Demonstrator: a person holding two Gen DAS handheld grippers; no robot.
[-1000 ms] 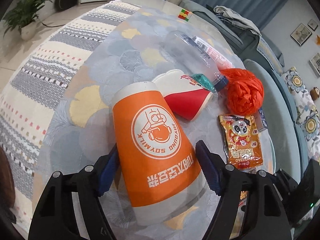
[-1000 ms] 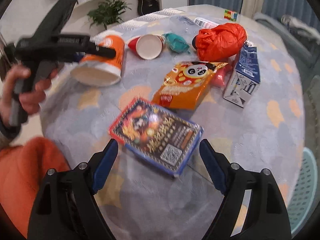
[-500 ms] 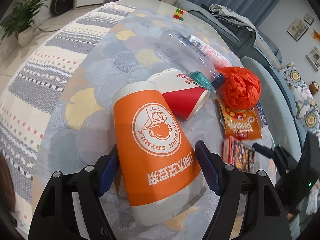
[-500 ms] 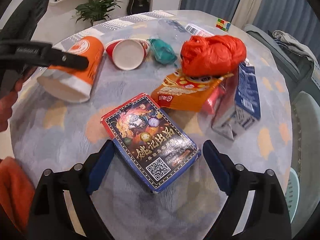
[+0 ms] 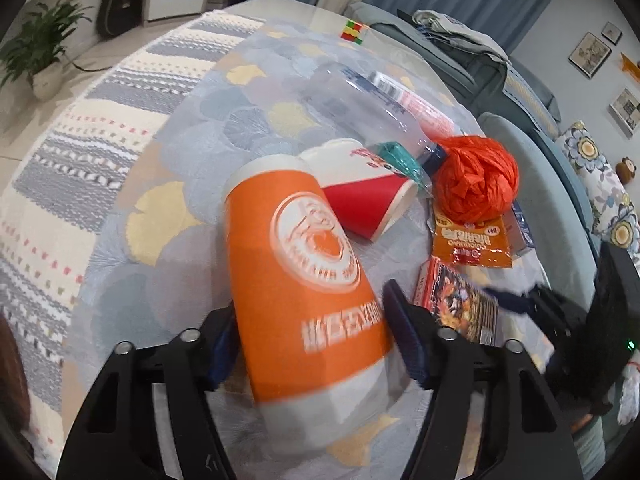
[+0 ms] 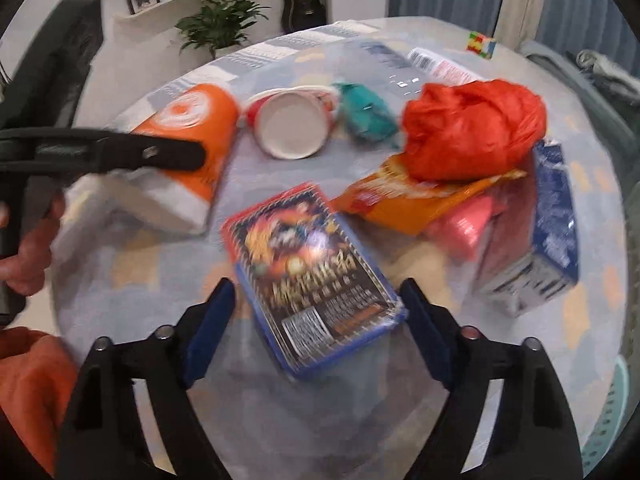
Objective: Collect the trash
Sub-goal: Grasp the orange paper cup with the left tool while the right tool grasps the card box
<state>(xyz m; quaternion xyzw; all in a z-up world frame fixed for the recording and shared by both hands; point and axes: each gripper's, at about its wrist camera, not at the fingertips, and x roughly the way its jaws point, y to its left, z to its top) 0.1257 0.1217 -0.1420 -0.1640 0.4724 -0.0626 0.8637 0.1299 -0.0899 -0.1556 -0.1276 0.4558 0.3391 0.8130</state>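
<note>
An orange paper cup (image 5: 296, 264) lies on its side on the round table (image 5: 168, 280). My left gripper (image 5: 310, 322) has its blue pads against both sides of the cup, and the jaws are closing; in the right wrist view the cup's white mouth (image 6: 160, 200) looks squashed. A flat printed box with a blue rim (image 6: 312, 276) lies between the pads of my right gripper (image 6: 316, 304). Those jaws are closing too, with the pads close beside the box and no clear press on it.
A red-and-white paper cup (image 6: 290, 124), a teal wrapper (image 6: 368, 114), a crumpled orange plastic bag (image 6: 472, 128), an orange snack packet (image 6: 420, 200), a pink item (image 6: 464, 224) and a blue-white carton (image 6: 552, 240) crowd the far side. A clear bottle (image 5: 360, 108) lies beyond.
The left jaws have narrowed onto the orange cup. The right gripper slid in over the printed box, which now sits between its pads.
</note>
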